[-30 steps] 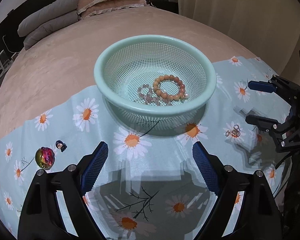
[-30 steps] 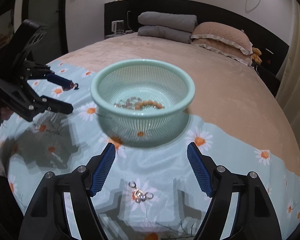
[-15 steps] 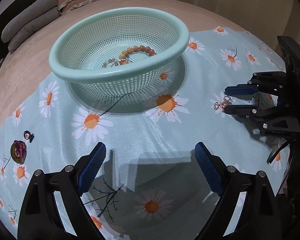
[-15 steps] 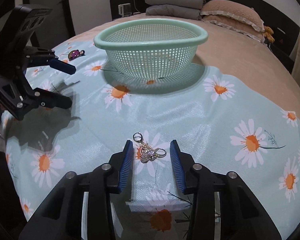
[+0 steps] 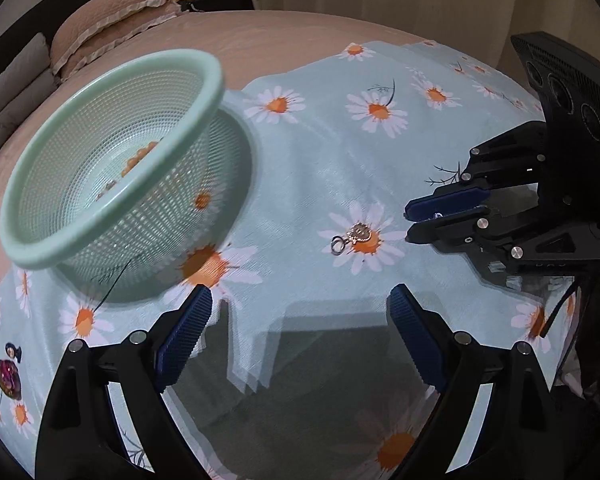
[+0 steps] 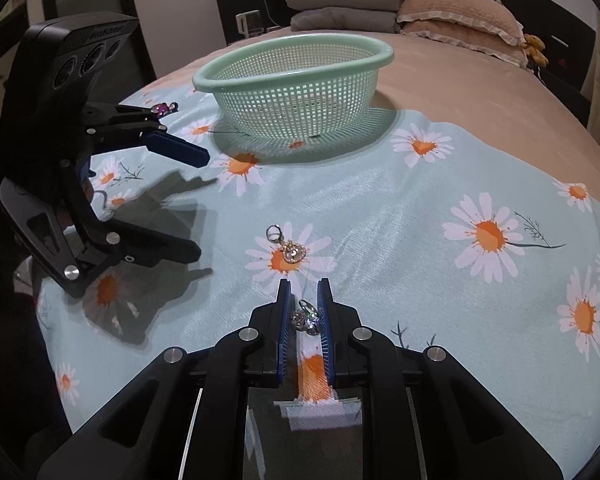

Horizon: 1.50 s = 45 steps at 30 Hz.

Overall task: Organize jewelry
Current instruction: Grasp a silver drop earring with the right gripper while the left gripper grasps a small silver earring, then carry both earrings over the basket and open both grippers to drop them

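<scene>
My right gripper (image 6: 303, 286) is shut on a sparkly earring (image 6: 306, 317), held between its blue pads just above the daisy cloth; it also shows in the left wrist view (image 5: 414, 220). A second heart-shaped earring (image 6: 287, 248) lies on a daisy in front of it, also visible in the left wrist view (image 5: 354, 236). A mint green basket (image 6: 296, 80) stands farther back; in the left wrist view (image 5: 112, 184) it holds bead bracelets (image 5: 140, 162). My left gripper (image 5: 300, 312) is open and empty, low over the cloth.
A purple round trinket (image 5: 8, 374) and a small dark piece (image 5: 13, 350) lie on the cloth at the left. The daisy cloth (image 6: 440, 208) covers a pink bed with pillows (image 6: 456, 20) at the back.
My right gripper has closed on one earring and pulled it back, leaving the other on the cloth. My left gripper has swung right, so the basket now sits to its left.
</scene>
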{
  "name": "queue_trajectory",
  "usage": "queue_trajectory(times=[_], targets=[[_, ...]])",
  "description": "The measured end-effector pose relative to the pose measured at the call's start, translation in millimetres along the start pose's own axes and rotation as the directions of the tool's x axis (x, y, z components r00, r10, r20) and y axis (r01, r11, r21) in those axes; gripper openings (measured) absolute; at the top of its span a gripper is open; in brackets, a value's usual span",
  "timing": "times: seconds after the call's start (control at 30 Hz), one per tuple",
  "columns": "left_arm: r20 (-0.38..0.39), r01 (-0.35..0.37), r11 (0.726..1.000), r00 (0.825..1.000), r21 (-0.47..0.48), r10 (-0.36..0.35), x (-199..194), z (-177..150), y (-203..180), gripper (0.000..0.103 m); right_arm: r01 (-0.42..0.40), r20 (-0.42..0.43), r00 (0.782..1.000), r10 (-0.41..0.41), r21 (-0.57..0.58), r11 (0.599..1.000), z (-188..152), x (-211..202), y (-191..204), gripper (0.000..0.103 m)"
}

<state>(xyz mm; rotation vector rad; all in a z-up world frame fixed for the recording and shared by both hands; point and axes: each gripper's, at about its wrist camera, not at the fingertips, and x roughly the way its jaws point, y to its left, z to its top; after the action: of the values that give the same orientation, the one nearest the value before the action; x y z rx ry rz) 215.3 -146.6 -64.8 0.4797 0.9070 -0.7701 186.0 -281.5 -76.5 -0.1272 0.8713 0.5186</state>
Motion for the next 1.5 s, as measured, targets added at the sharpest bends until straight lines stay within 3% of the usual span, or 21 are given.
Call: queue_trajectory(times=[0.1, 0.17, 0.23, 0.3, 0.4, 0.67, 0.97, 1.27, 1.5], targets=[[0.026, -0.021, 0.997, 0.999, 0.074, 0.019, 13, 10, -17, 0.086, 0.018, 0.000, 1.000, -0.018, 0.011, 1.000, -7, -6, -4, 0.013], [0.012, 0.034, 0.995, 0.999, 0.097, -0.035, 22, 16, -25, 0.069, 0.025, 0.002, 1.000, -0.025, 0.024, 0.999, -12, -9, -7, 0.013], [-0.020, 0.126, 0.991, 0.992, 0.054, -0.125, 27, 22, -22, 0.040, 0.028, 0.006, 1.000, -0.028, 0.041, 0.999, -17, -12, -10, 0.013], [-0.030, 0.160, 0.987, 0.987, 0.017, -0.159, 30, 24, -20, 0.019, 0.022, 0.014, 1.000, -0.023, 0.058, 0.998, -21, -14, -12, 0.013], [-0.035, 0.180, 0.984, 0.983, 0.008, -0.180, 29, 21, -26, 0.002, 0.029, 0.019, 0.999, -0.030, 0.064, 0.998, -23, -16, -12, 0.013], [-0.053, 0.179, 0.984, 0.983, -0.006, -0.179, 19, 22, -30, 0.001, 0.040, -0.009, 0.999, -0.040, 0.021, 0.999, -19, -29, 1, 0.013], [-0.027, 0.142, 0.989, 0.989, -0.046, -0.144, -39, 21, -7, 0.001, 0.066, 0.032, 0.997, -0.066, -0.016, 0.998, -5, -73, 14, 0.013], [0.045, 0.013, 0.998, 0.999, -0.061, -0.010, -114, 24, 31, 0.002, 0.081, 0.078, 0.994, -0.072, -0.123, 0.989, 50, -101, 39, 0.013], [0.076, -0.057, 0.994, 0.995, -0.097, 0.064, -136, 34, 68, 0.002, 0.090, 0.088, 0.993, -0.074, -0.196, 0.977, 103, -94, 55, 0.013]])
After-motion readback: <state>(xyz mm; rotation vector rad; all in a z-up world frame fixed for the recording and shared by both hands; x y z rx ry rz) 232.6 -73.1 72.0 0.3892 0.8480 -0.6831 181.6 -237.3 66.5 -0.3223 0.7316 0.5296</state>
